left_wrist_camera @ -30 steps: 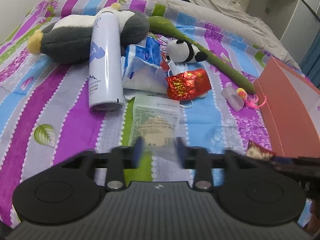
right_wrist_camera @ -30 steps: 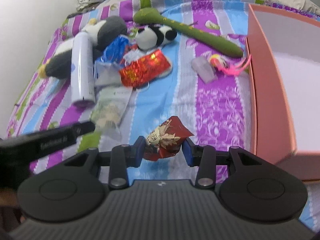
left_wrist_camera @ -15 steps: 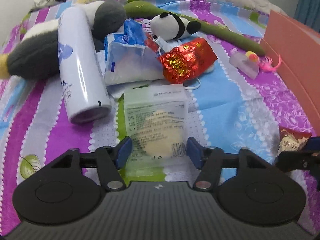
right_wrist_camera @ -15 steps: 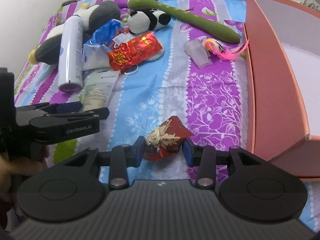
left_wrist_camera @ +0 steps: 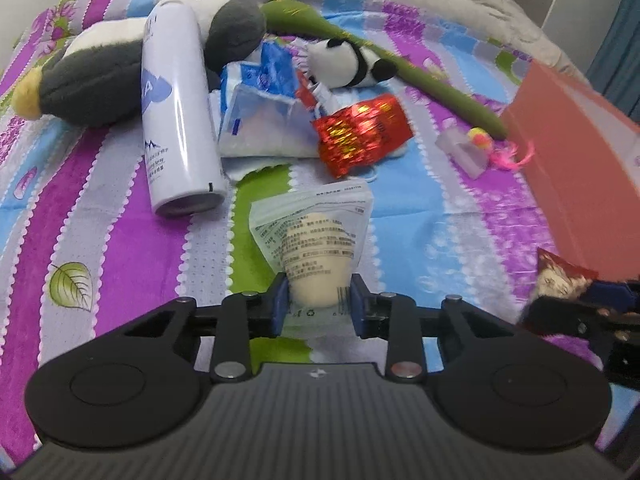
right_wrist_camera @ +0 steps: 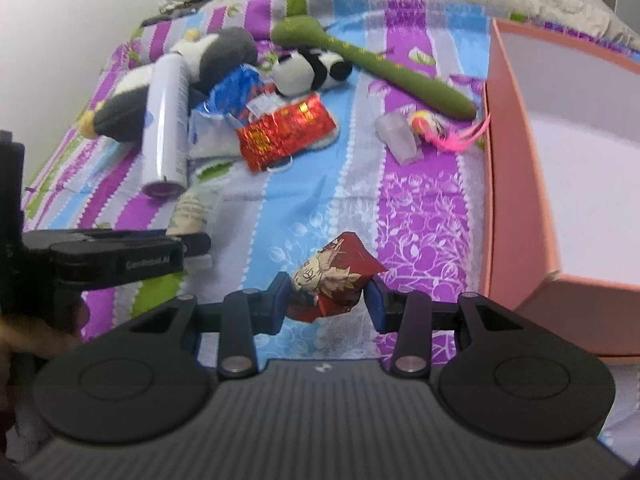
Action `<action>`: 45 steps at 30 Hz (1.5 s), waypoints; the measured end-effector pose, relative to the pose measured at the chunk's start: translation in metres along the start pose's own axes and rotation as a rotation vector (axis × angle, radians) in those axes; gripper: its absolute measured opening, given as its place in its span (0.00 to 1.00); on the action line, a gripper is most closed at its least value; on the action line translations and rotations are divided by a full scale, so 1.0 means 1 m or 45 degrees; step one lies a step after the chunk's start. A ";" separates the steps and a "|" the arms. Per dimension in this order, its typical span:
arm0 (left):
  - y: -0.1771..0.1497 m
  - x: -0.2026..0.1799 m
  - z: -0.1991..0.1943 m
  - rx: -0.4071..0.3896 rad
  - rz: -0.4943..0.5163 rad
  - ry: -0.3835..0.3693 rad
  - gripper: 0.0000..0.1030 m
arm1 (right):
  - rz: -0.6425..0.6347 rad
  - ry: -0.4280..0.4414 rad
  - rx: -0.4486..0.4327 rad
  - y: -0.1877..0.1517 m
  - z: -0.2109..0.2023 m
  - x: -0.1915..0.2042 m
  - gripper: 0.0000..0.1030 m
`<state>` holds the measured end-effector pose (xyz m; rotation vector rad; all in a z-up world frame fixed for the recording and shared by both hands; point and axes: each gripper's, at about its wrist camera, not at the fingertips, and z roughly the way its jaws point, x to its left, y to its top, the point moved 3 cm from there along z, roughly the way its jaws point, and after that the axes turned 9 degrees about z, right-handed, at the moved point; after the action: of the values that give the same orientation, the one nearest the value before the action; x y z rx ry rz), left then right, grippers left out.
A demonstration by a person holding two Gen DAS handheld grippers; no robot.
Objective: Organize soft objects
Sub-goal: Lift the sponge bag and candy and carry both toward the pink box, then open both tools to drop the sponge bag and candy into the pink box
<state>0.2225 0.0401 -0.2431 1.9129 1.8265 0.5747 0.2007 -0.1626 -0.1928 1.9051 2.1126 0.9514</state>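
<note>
**A:** Between your left gripper's (left_wrist_camera: pixel 318 306) fingers sits the near end of the clear sponge packet (left_wrist_camera: pixel 314 240). The jaws have just been closing on it, and the blue pads now press both sides of the cream sponge inside, so I'd call that a grip on a narrow setting. The packet's long axis runs straight away from the fingertips, its far edge pointing at the red foil bag (left_wrist_camera: pixel 362 134).

**B:** And what lies beyond your fingers on that side?

**A:** Left of the packet and further out, the white spray can (left_wrist_camera: pixel 180 112) lies lengthways, its base towards you, leaning on the grey-and-white plush (left_wrist_camera: pixel 120 76). Ahead, past the foil bag, you have the blue-and-white tissue pack (left_wrist_camera: pixel 260 116) and the small panda plush (left_wrist_camera: pixel 348 64), with the long green plush (left_wrist_camera: pixel 404 76) slanting off to the right.

**B:** Now your right hand?

**A:** Your right gripper (right_wrist_camera: pixel 326 298) holds the red printed snack wrapper (right_wrist_camera: pixel 334 280), pinched crumpled between pads set at a middling gap. The salmon box (right_wrist_camera: pixel 516 184) stands just to the right of those fingers, open side up, its long wall running away from you.

**B:** So which hand goes first?

**A:** The right one, I'd judge: it is beside the box, while your left hand is well apart from it, with the bedspread (right_wrist_camera: pixel 424 208) between. The move turns on that rightward reach; whether a can or a wrapper counts as soft I can't settle from here.
</note>
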 end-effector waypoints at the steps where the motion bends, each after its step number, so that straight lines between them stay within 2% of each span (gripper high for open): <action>1: 0.001 -0.002 -0.006 -0.004 -0.003 -0.012 0.35 | -0.001 0.004 -0.015 0.002 -0.005 0.001 0.42; 9: 0.020 -0.019 -0.062 -0.066 0.005 -0.107 0.35 | -0.007 0.022 -0.166 0.030 -0.055 0.001 0.42; 20: 0.079 -0.071 -0.132 -0.212 0.100 -0.237 0.35 | -0.010 -0.015 -0.381 0.076 -0.121 -0.020 0.42; 28: 0.124 -0.114 -0.163 -0.315 0.168 -0.308 0.35 | 0.010 -0.067 -0.499 0.100 -0.160 -0.048 0.42; 36: 0.160 -0.166 -0.165 -0.345 0.228 -0.392 0.36 | 0.075 -0.156 -0.545 0.113 -0.179 -0.095 0.42; 40: 0.169 -0.199 -0.148 -0.310 0.275 -0.436 0.36 | 0.141 -0.216 -0.510 0.114 -0.172 -0.129 0.42; 45: 0.174 -0.241 -0.117 -0.217 0.339 -0.479 0.36 | 0.236 -0.285 -0.418 0.109 -0.151 -0.172 0.42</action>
<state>0.2874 -0.2041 -0.0484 1.9997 1.2626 0.4026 0.2496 -0.3770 -0.0665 1.9529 1.5698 0.9929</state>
